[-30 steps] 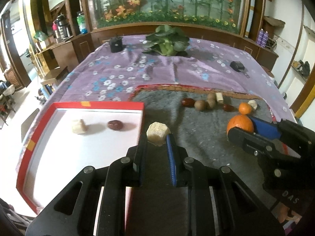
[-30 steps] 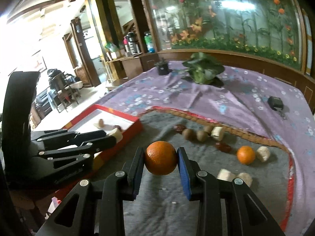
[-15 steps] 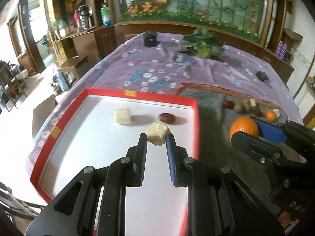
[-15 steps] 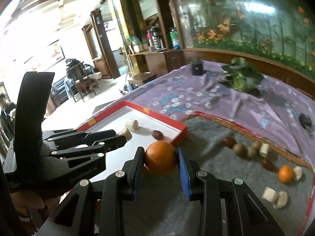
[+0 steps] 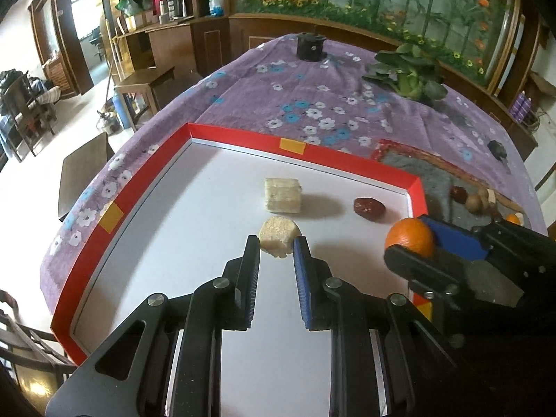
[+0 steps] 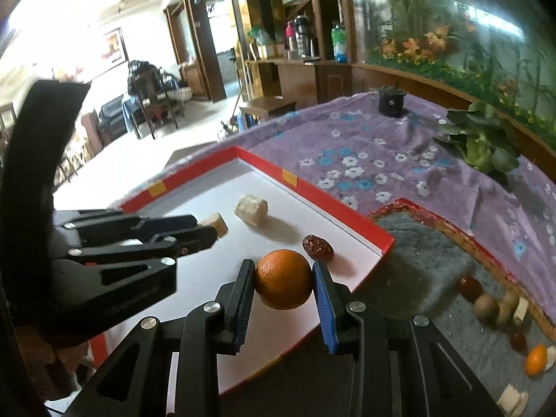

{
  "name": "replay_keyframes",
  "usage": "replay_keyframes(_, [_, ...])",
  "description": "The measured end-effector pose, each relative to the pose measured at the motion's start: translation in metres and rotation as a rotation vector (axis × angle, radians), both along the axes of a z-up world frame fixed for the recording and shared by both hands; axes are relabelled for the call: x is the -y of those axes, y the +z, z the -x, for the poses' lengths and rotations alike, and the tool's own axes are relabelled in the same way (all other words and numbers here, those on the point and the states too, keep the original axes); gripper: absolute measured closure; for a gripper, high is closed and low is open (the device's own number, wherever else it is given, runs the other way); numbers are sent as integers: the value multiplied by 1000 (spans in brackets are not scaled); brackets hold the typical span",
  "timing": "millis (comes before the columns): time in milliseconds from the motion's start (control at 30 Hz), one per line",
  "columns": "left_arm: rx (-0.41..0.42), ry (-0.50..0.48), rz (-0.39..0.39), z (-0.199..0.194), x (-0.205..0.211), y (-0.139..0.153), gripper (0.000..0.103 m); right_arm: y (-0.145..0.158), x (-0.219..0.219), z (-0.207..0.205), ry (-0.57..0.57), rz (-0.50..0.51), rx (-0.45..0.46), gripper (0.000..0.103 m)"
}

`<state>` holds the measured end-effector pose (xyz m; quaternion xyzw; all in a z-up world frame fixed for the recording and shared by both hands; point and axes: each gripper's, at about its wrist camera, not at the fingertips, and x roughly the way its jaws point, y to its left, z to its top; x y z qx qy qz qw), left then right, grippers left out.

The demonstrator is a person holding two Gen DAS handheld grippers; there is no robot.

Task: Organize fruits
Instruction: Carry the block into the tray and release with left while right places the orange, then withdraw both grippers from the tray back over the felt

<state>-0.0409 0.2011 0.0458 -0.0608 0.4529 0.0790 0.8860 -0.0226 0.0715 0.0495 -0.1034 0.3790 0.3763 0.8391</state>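
Both grippers have swung from the grey mat to over the red tray since a second ago, each with its load. Our left gripper (image 5: 276,255) pinches a pale chunk (image 5: 279,236) at the tips of its fingers (image 5: 252,260), held just above the tray's white floor and just short of the pale block (image 5: 282,195) already lying there. Our right gripper (image 6: 283,290) clamps an orange (image 6: 284,279) between its fingers (image 6: 323,299), hanging over the tray's near right part, close to the date (image 6: 317,247) that rests by the red rim (image 6: 333,201).

We judge the step in hand to be delivery: two fruits are in the tray (image 5: 146,173), two more are about to join them. Next we would lower each load to the floor clear of its neighbours, then spread the fingers; the orange may roll, so it wants a low, gentle release. More fruit waits on the mat (image 6: 427,264), on the table's purple cloth (image 6: 365,146).
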Motion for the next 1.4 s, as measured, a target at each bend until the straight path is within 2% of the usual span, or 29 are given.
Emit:
replay_keyframes(200, [-47,23,40,-11,-10,-11,84,-20,-13,-10,0,82,-19,71])
replay_keyframes(267, [-60,28,53,-13,-11,-14,83,-24,-11,-12,-5,63,-27,70])
replay_keyframes(300, [-62,27,53,-14,-11,-15,77,-24,-9,-12,-3,48,-33,70])
replay_keyframes(333, [-62,28,51,-14,-11,-15,64,-24,-8,-13,2,36,-41,68])
replay_keyframes(400, [-44,36,46,-11,-10,-12,47,-23,-5,-11,12,2,-57,61])
replay_keyframes(433, [-30,40,38,-10,-10,-10,45,-20,-2,-9,11,-18,-56,59])
replay_keyframes(667, [8,48,-16,1,4,3,45,-2,23,10,-30,-84,2,56])
replay_keyframes(933, [92,-36,-29,11,51,27,45,20,87,30,-129,-122,40,52])
replay_keyframes(1233, [108,-188,-1,5,129,30,45,27,182,51,-309,-29,120,50])
replay_keyframes(1267, [105,-207,7,4,137,28,45,26,194,55,-334,-19,137,43])
replay_keyframes(1333, [91,-249,16,1,156,25,45,24,217,66,-368,-1,172,34])
replay_keyframes(1400, [83,-277,21,-2,172,22,45,20,235,69,-398,6,171,34])
